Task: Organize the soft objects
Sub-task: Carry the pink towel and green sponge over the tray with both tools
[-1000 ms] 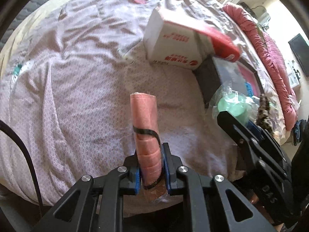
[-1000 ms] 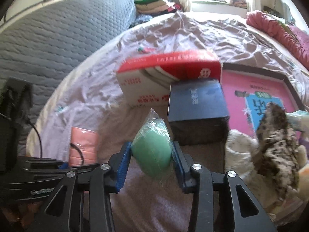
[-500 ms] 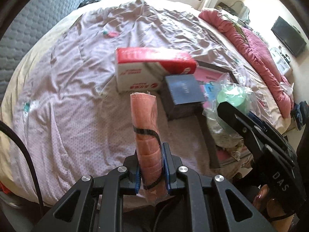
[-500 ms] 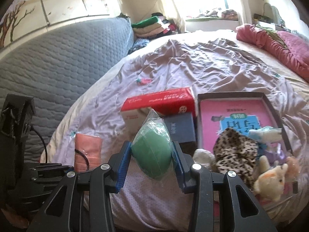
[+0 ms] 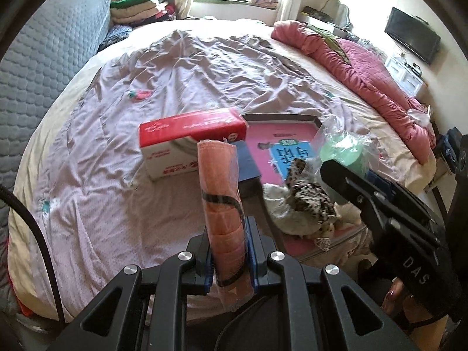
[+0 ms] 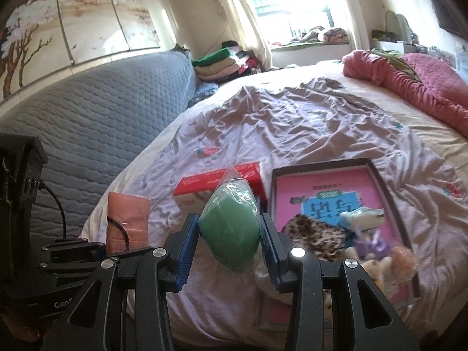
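left gripper (image 5: 229,259) clenched on pink roll (image 5: 220,193), long axis upright; right gripper (image 6: 231,248) clamps bagged green sponge (image 6: 231,231); tray (image 6: 380,181) lies far-right, right gripper nearer

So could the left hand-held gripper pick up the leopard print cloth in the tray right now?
Probably not: the left hand-held gripper is already shut on the pink roll, so nothing can grip the leopard print cloth until that is put down.

Both lifted up higher over the bed (image 5: 181,67) than a second ago: left gripper (image 5: 229,251) with pink cloth roll (image 5: 219,193), right gripper (image 6: 229,251) with green sponge (image 6: 231,228). Boxes now farther away, more room showing.
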The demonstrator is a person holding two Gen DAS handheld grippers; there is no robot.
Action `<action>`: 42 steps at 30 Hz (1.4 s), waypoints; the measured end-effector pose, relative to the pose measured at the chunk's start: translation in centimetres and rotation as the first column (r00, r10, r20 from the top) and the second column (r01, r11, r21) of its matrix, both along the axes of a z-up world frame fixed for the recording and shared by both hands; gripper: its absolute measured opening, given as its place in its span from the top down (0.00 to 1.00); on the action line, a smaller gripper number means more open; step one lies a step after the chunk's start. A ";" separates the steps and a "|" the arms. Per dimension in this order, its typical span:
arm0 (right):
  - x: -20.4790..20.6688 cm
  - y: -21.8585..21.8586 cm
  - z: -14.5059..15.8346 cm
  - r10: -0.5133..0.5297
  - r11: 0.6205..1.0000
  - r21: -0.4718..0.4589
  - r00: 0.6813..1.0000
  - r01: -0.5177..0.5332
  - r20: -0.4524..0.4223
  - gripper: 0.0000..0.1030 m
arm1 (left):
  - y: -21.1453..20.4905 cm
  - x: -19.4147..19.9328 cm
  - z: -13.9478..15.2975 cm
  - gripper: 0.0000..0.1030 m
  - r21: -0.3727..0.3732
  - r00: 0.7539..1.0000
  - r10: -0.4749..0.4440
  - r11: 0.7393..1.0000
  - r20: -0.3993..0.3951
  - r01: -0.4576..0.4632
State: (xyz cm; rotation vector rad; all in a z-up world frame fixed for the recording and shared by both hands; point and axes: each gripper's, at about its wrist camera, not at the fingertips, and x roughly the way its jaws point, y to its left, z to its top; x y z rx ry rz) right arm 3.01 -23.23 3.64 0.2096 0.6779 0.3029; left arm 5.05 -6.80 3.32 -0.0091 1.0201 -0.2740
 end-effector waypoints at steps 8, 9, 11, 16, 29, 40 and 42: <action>-0.8 -3.7 1.1 -0.060 0.998 0.037 0.998 0.059 0.030 0.58 | -3.0 0.3 0.6 0.82 0.027 0.999 -0.042 0.999 0.013 0.041; -0.9 -4.2 1.2 -0.065 0.997 0.041 0.997 0.064 0.032 0.58 | -3.5 0.4 0.6 0.82 0.031 0.999 -0.050 0.998 0.013 0.050; -0.9 -5.1 1.2 -0.081 0.996 0.044 0.996 0.080 0.035 0.58 | -4.4 0.6 0.7 0.82 0.036 0.998 -0.063 0.997 0.019 0.063; -1.1 -7.6 1.0 -0.123 0.991 0.063 0.992 0.121 0.028 0.58 | -7.0 1.4 0.6 0.82 0.050 0.995 -0.100 0.994 0.016 0.099; -1.3 -14.4 -0.9 -0.271 0.961 0.057 0.963 0.271 -0.008 0.58 | -12.1 3.6 -2.0 0.82 0.061 0.985 -0.168 0.984 -0.031 0.170; -0.3 -17.3 -3.1 -0.323 0.945 0.040 0.945 0.325 -0.049 0.57 | -14.6 5.7 -5.2 0.82 0.065 0.979 -0.190 0.979 -0.074 0.194; 0.3 -17.2 -3.5 -0.320 0.946 0.034 0.946 0.322 -0.057 0.57 | -15.0 6.1 -5.7 0.82 0.066 0.977 -0.196 0.977 -0.079 0.201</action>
